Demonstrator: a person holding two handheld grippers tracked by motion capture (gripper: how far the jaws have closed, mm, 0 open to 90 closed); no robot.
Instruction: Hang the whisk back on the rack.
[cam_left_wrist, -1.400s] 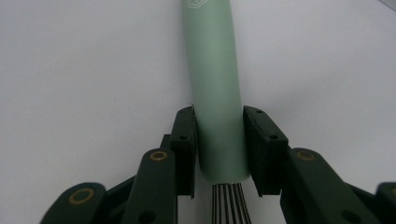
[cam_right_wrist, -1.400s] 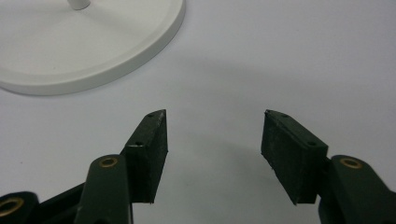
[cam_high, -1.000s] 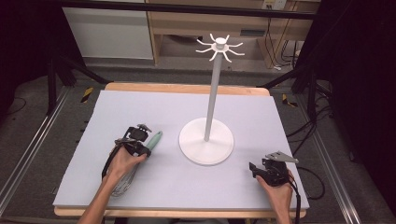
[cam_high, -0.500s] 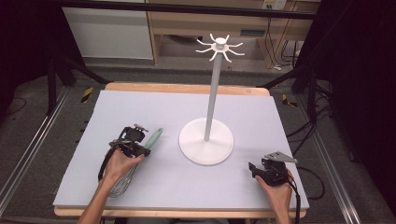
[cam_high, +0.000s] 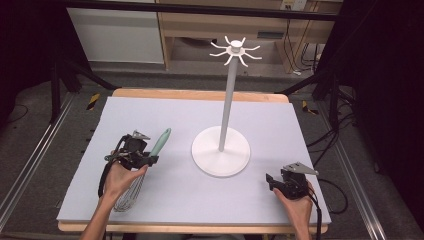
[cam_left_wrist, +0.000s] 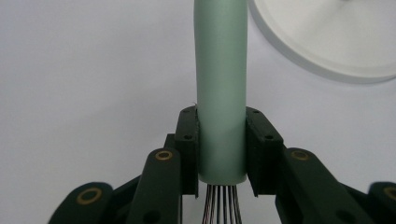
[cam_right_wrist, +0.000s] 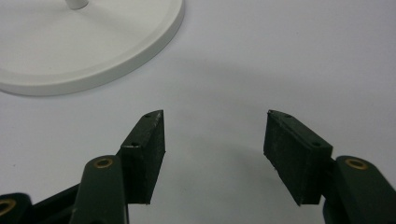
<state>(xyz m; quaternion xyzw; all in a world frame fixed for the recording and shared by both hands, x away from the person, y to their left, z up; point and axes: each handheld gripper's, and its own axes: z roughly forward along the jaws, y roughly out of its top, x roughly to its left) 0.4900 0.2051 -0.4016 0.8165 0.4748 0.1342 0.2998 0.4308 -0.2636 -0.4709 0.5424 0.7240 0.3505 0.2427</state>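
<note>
Left hand-held gripper (cam_left_wrist: 222, 149) clamped on the whisk (cam_high: 159, 143) at its smooth mint-green cylindrical handle, wire loops trailing back under the hand, left of the white stand (cam_high: 221, 150) with round disc base. Right hand-held gripper (cam_right_wrist: 215, 154): jaws have just been opening, nothing between them, over the matte grey counter (cam_high: 280, 120).

Whisk handle (cam_left_wrist: 220, 88): matt pale-green plastic, smooth; thin bright metal wires (cam_high: 129, 192) are seen at its end. Gripper pads (cam_right_wrist: 294, 154): black, matt, slightly grainy, with brass-coloured pivot pins noted on the plastic links. Hook stand (cam_high: 221, 150): white, smooth, a faint satin sheen on the round base. Table cover (cam_high: 280, 120): matt pale lilac-grey sheet; a bare light wood edge (cam_high: 200, 94) is recorded along the far side.
</note>
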